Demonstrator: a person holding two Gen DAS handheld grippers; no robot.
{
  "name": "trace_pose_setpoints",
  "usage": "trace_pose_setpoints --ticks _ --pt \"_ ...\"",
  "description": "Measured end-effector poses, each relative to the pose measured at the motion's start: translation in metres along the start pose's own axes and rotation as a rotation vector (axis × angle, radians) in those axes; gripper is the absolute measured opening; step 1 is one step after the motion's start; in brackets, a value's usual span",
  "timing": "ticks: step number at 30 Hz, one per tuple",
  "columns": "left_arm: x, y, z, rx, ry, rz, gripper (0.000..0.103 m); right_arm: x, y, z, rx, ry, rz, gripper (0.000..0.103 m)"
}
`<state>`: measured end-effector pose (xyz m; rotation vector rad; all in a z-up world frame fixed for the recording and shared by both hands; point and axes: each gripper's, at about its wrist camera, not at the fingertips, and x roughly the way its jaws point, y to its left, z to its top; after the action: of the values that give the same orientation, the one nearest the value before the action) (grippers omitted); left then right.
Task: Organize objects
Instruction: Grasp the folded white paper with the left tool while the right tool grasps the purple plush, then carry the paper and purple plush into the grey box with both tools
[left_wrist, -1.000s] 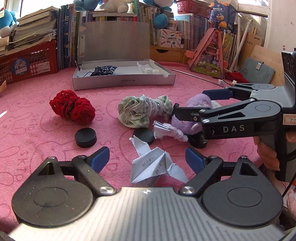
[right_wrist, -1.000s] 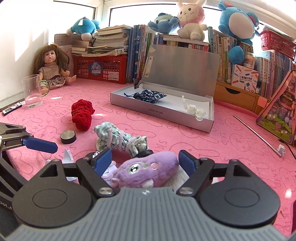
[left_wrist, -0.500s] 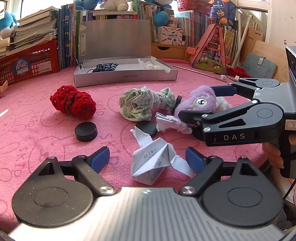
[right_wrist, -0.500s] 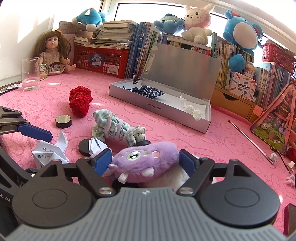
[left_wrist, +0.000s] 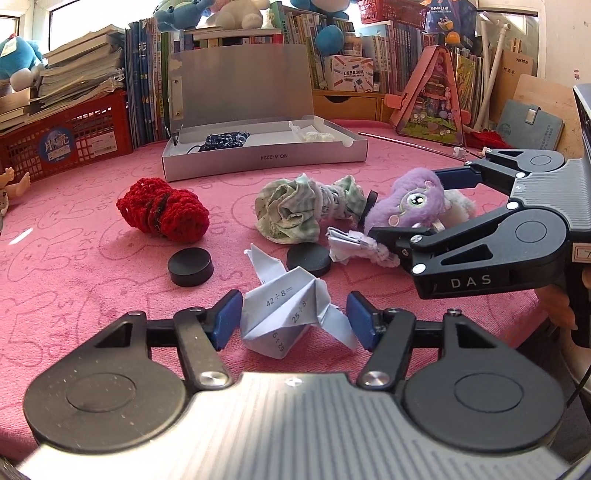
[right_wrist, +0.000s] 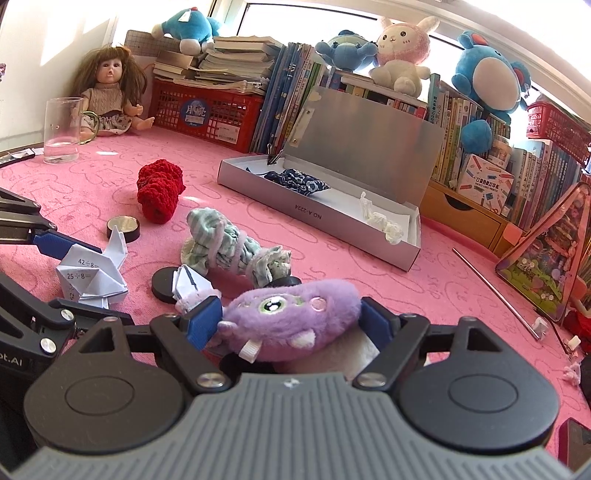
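A folded white paper (left_wrist: 288, 314) with sums printed on it lies on the pink cloth between the jaws of my left gripper (left_wrist: 293, 321). The jaws are closing, and the blue pads (left_wrist: 227, 317) are just reaching the paper's sides. My right gripper (right_wrist: 291, 321) is shut on a purple plush toy (right_wrist: 295, 314), seen at the right in the left wrist view as the plush toy (left_wrist: 410, 203). A red crochet piece (left_wrist: 162, 214), a green-white cloth bundle (left_wrist: 295, 214), two black discs (left_wrist: 190, 266) and a small crumpled paper (left_wrist: 351, 245) lie nearby.
An open silver box (left_wrist: 266, 158) with a dark blue cloth and a white item stands behind. A glass (right_wrist: 62, 129) and a doll (right_wrist: 107, 96) are at the far left. A metal rod (right_wrist: 495, 291) lies right. Books, a red basket and plush toys line the back.
My left gripper's jaws have narrowed around the folded paper. The right gripper has rolled and shifted a little with the purple plush, whose face now shows.
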<state>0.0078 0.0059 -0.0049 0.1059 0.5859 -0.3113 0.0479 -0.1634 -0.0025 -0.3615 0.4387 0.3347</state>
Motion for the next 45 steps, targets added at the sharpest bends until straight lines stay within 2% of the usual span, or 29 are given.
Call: trace_pose_setpoints --ticks 8,12,18,28,45 --pt "0.0 0.004 0.002 -0.034 -0.005 0.002 0.058 0.001 0.002 0.003 -0.022 0.011 0.001 0.087" --pt "0.0 0.004 0.003 -0.043 -0.008 -0.001 0.057 -0.001 0.001 0.004 -0.013 0.015 0.002 0.079" --pt "-0.001 0.003 0.006 -0.046 -0.019 -0.001 0.057 -0.003 0.0 0.005 -0.003 0.009 0.005 0.073" --pt "-0.003 0.004 0.014 -0.055 -0.044 0.006 0.057 -0.011 -0.005 0.012 0.024 -0.033 -0.001 0.073" --pt "-0.004 0.009 0.027 -0.053 -0.073 0.022 0.057 -0.011 -0.022 0.017 0.118 -0.038 -0.021 0.073"
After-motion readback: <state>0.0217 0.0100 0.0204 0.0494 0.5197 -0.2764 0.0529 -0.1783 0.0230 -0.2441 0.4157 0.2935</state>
